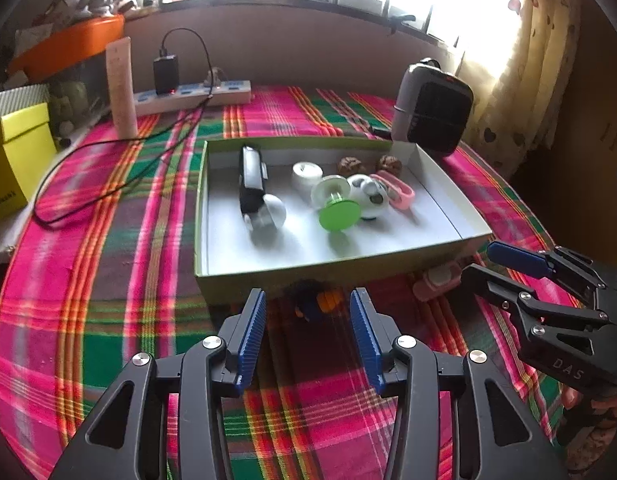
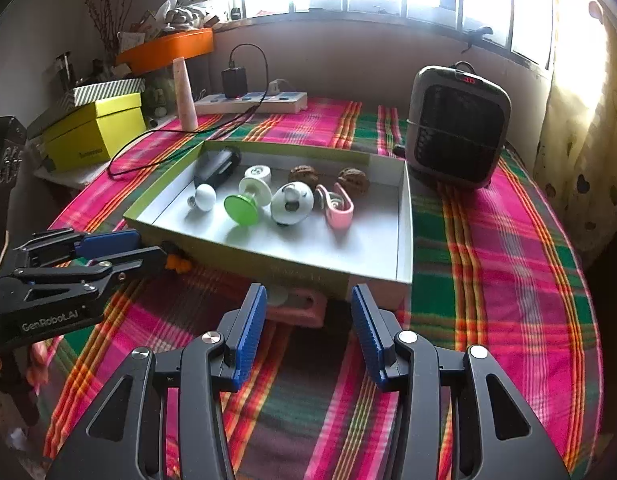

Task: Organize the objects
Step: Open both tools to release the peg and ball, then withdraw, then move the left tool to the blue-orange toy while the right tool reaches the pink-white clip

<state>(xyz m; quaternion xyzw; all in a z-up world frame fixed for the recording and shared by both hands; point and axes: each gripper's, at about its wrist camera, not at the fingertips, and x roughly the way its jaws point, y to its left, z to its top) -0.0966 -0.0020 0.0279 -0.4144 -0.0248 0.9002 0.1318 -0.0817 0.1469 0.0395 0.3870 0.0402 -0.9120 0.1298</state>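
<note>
Two grippers hover over the plaid tablecloth (image 2: pixel 488 240) just in front of the shallow box (image 1: pixel 448 184); left gripper (image 1: pixel 308 312) and right gripper (image 2: pixel 308 304) both gape, gripping nothing. Against the box's front wall lie a pink block (image 2: pixel 304 310) and a dark orange-marked toy (image 1: pixel 314 304).

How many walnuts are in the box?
2. One walnut sits by the back wall of the box; the other walnut lies just right of it, near the back right corner. None look hidden.
</note>
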